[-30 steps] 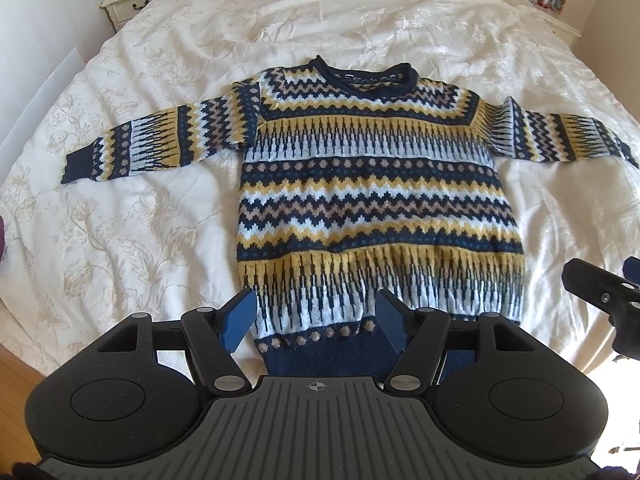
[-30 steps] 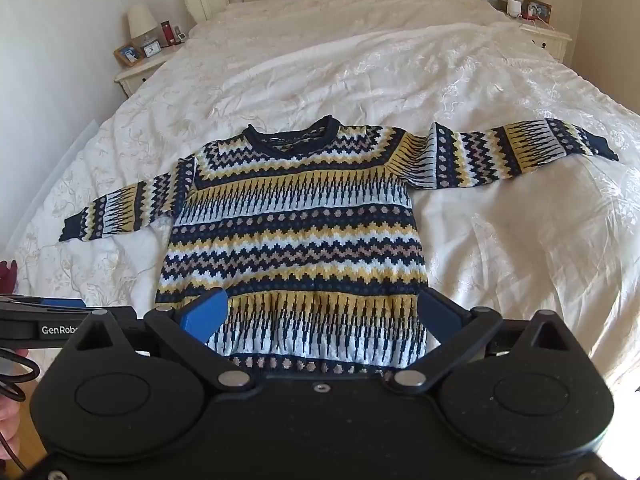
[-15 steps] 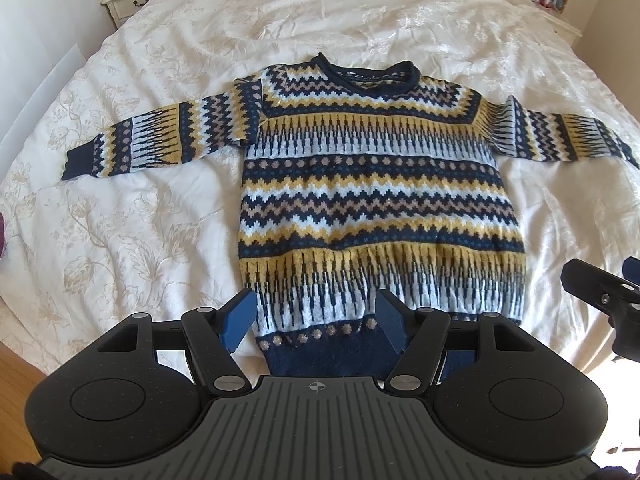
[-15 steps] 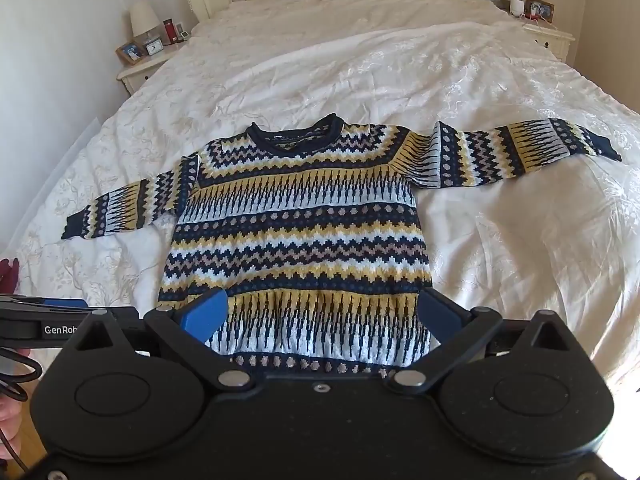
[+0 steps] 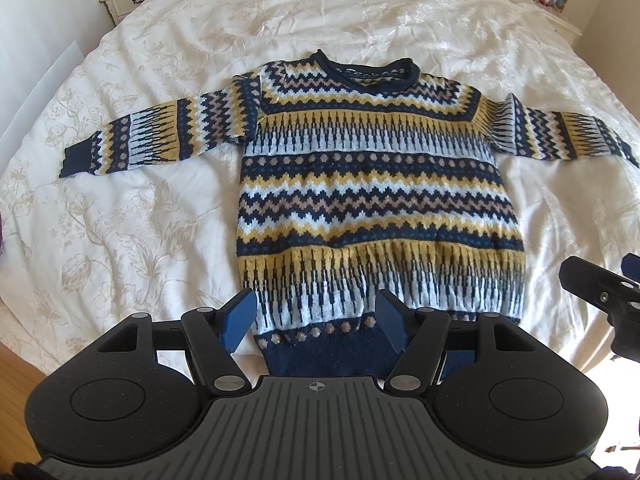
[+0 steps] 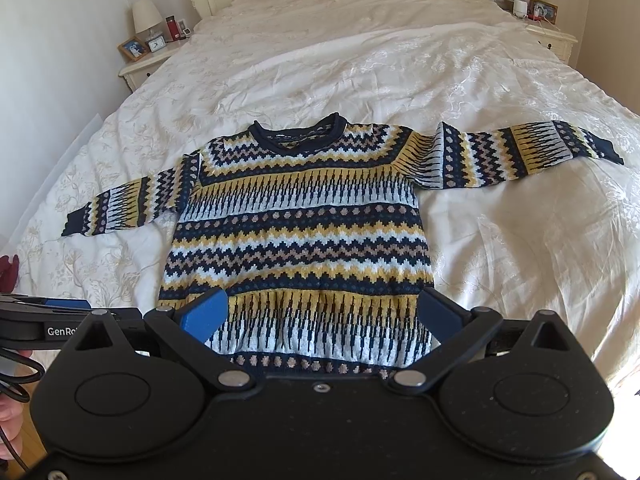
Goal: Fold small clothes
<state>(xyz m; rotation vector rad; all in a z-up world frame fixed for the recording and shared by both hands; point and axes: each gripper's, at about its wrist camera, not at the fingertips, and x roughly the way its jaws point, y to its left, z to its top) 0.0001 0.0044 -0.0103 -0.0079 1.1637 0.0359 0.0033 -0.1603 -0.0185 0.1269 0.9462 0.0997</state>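
Apparently touching nothing, both wide-open grippers (image 5: 316, 316) (image 6: 320, 316) hover above sweater (image 5: 376, 200) hem.

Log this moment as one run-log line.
stage: pre-fold | sweater: flat on bed, sleeves spread | left gripper: open, above hem | right gripper: open, above hem

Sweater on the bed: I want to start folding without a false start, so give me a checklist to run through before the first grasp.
1. Sweater lies flat, front up: ok.
2. Both sleeves spread out to the sides: left sleeve, right sleeve: ok.
3. Left tool open, holding nothing: ok.
4. Right tool open, holding nothing: ok.
5. Bedspread around the sweater free of other items: ok.
6. Navy hem lying flat along its whole width: cannot tell, the tools hide part of it.
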